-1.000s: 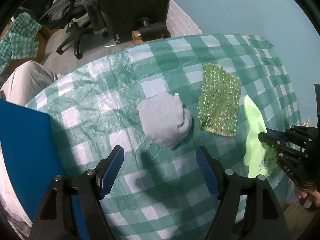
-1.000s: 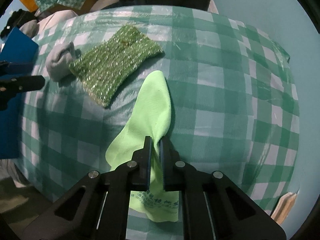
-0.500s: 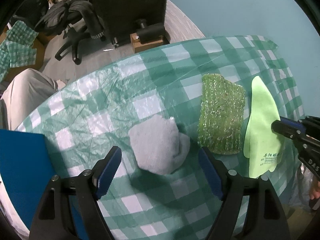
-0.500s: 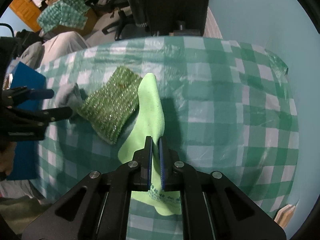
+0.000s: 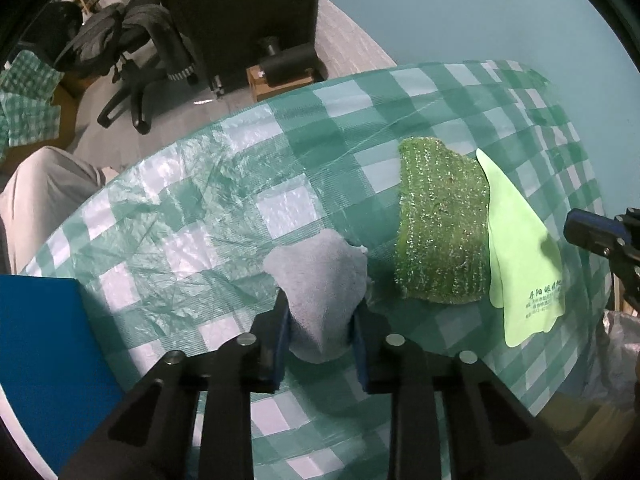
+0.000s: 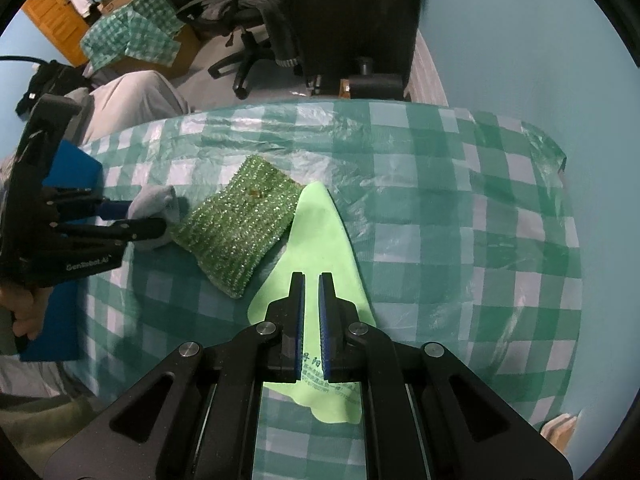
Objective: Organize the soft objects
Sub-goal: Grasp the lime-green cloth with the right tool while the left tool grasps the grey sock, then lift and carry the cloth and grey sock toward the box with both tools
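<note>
On the checked table (image 5: 224, 216), my light green cloth (image 6: 320, 248) lies long, tip pointing away, touching the sparkly green cloth (image 6: 240, 232). My right gripper (image 6: 312, 280) is slightly apart above it. My left gripper (image 5: 320, 320) squeezes the gray cloth (image 5: 320, 276). Only the right view shows my hand (image 6: 24, 312).

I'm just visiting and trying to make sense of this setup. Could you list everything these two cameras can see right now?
Grey cloth: one, grey, on the table, left of the sparkly cloth.
Sparkly cloth: one, dark green, flat, mid-table.
Lime cloth: one, bright green with print, right of the sparkly cloth, touching it.
Table: one, green-and-white checked plastic cover.
Blue board: one, blue, at the table's left edge.
Office chair: one, black, on the floor behind.
Left gripper: black, blue pads, fingers against the grey cloth.
Right gripper: black, slightly open over the lime cloth.
</note>
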`<act>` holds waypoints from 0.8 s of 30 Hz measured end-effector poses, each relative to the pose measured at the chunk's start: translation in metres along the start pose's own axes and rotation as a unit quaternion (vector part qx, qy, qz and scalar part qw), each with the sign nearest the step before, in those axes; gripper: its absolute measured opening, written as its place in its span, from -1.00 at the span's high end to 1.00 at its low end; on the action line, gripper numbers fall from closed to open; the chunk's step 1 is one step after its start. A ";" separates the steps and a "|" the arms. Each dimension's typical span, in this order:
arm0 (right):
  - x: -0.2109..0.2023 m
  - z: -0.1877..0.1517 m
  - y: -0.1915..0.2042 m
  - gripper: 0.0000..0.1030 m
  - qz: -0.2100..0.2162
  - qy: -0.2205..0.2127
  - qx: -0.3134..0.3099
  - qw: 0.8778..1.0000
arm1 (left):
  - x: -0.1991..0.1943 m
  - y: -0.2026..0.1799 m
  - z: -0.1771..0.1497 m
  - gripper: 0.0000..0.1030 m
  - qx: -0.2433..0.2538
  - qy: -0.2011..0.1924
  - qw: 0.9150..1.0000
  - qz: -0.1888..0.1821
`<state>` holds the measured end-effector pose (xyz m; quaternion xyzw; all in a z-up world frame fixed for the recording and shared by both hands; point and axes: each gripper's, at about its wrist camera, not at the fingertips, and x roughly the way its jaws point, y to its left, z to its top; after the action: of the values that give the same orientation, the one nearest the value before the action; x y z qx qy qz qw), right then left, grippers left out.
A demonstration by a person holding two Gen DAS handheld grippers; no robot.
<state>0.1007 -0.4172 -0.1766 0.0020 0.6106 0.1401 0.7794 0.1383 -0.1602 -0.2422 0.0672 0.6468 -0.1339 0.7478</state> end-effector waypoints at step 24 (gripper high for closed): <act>0.052 -0.022 0.010 -0.32 -0.032 0.077 -0.072 0.994 | -0.029 0.018 -0.051 0.53 -0.065 -0.017 0.998 0.001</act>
<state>0.0888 -0.3997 -0.2299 -0.0843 0.6568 0.1585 0.7323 0.0914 -0.1259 -0.2229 0.0171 0.6413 -0.0919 0.7616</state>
